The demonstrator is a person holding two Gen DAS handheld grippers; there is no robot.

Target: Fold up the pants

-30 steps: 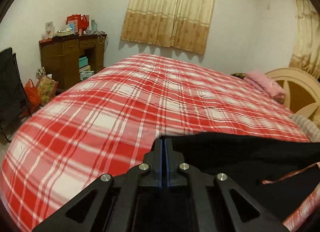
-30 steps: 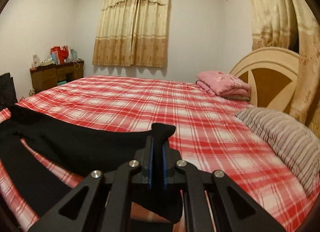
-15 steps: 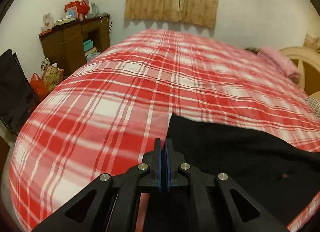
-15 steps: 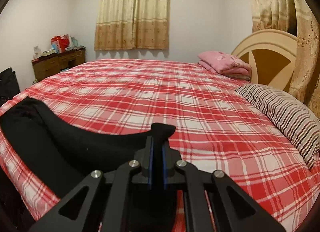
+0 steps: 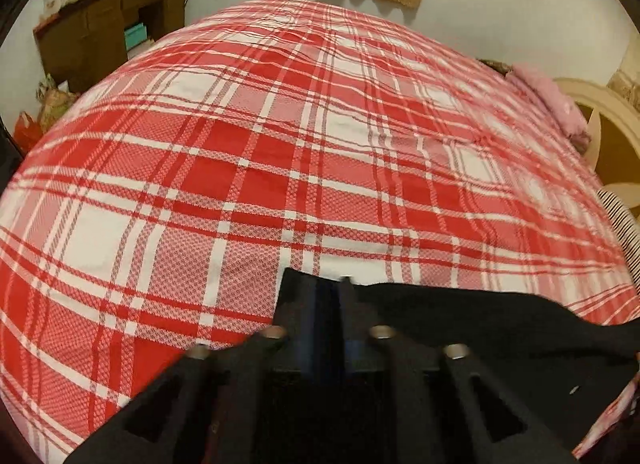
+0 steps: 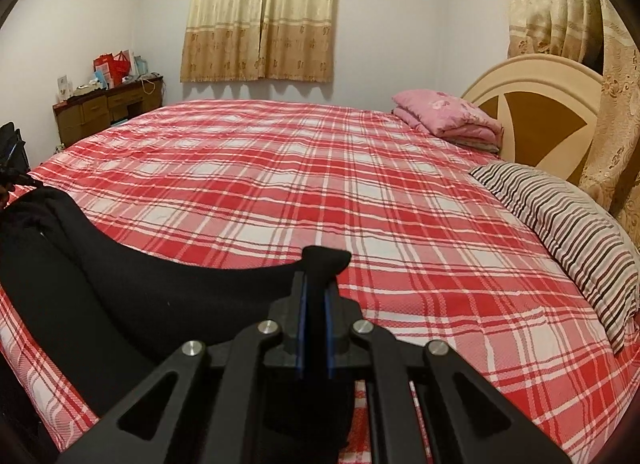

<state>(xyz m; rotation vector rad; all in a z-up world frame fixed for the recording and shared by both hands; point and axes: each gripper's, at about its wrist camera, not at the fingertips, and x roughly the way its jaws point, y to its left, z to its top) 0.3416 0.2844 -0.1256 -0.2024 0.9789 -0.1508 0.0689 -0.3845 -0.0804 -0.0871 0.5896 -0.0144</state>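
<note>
Presently recorded:
Left gripper (image 5: 327, 296): clamped on a corner of the black pants (image 5: 460, 324), low over the bed.
Right gripper (image 6: 316, 296): closed on another edge of the black pants (image 6: 120, 284); a fabric tip is seen above the jaws.
Pants: draped across the near edge of the red plaid bedspread (image 6: 320, 183).
Striped pillow (image 6: 560, 223): placed near the headboard (image 6: 532, 103).
Pink quilt (image 6: 448, 111): folded beside it.

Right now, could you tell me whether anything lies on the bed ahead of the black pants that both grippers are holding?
Nothing visible does. The red plaid bedspread ahead of the black pants is bare; the striped pillow and folded pink blanket sit off by the headboard.
</note>
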